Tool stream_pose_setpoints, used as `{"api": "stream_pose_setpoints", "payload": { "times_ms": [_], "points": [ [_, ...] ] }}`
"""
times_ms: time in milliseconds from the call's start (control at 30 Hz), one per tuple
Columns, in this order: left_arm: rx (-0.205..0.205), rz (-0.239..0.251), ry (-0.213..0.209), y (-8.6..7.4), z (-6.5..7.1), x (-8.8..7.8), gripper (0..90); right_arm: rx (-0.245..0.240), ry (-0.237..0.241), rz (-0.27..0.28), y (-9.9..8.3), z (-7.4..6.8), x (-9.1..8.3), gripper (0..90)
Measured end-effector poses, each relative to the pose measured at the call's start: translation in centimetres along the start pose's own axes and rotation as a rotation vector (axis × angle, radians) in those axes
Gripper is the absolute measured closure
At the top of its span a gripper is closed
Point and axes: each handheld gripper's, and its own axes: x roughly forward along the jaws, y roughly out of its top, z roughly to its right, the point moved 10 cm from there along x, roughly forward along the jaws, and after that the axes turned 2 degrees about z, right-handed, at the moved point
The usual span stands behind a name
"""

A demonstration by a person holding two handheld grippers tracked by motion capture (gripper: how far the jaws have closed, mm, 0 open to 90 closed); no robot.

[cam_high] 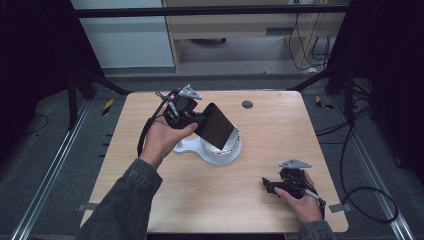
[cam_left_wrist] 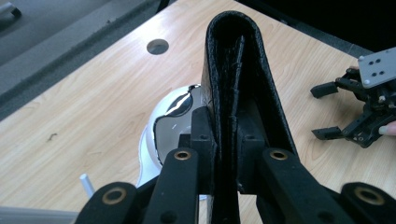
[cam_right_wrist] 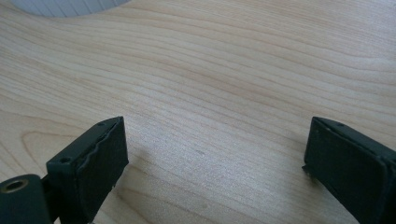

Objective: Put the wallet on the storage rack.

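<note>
A light wooden table [cam_high: 210, 200] stands on a dark grey floor, with black frame members to either side and pale wooden furniture and trailing cables behind it. A small round grey insert [cam_high: 247, 104] sits in the table top near its far edge.

The item in hand is a black folded wallet [cam_high: 215, 126] of grained, leather-like material. It is held off the surface, tilted, near the middle of the table and somewhat toward the far-left corner. In the left gripper view the fold faces away from the camera and the two leaves run back between the jaws. No brand, label or writing can be read on it.

The left gripper [cam_left_wrist: 227, 133] is clamped on the wallet; both pads press its leaves flat together, jaws narrow. A hand [cam_high: 162, 140] in a grey denim sleeve carries this gripper.

Directly below and partly behind the wallet lies a white round dish-like holder [cam_high: 220, 152] with a shiny metallic inner rim, resting on the table. Whether the wallet touches it cannot be told. No marking is legible on it.

The right gripper [cam_high: 267, 184] rests low at the near-right corner, well apart from the wallet, its jaws spread wide over bare wood with nothing between them.
</note>
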Motion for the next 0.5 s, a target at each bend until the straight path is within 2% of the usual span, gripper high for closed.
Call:
{"api": "stream_pose_setpoints", "payload": {
  "times_ms": [200,500],
  "points": [
    [-0.002,-0.029,-0.001,-0.7,0.0,1.3,81.1,-0.002,-0.001,0.000,0.0,0.0,0.0,6.2],
    [-0.010,-0.055,-0.025,-1.3,0.3,3.4,81.0,-0.001,-0.001,0.004,0.0,0.0,0.0,6.2]
  ]
}}
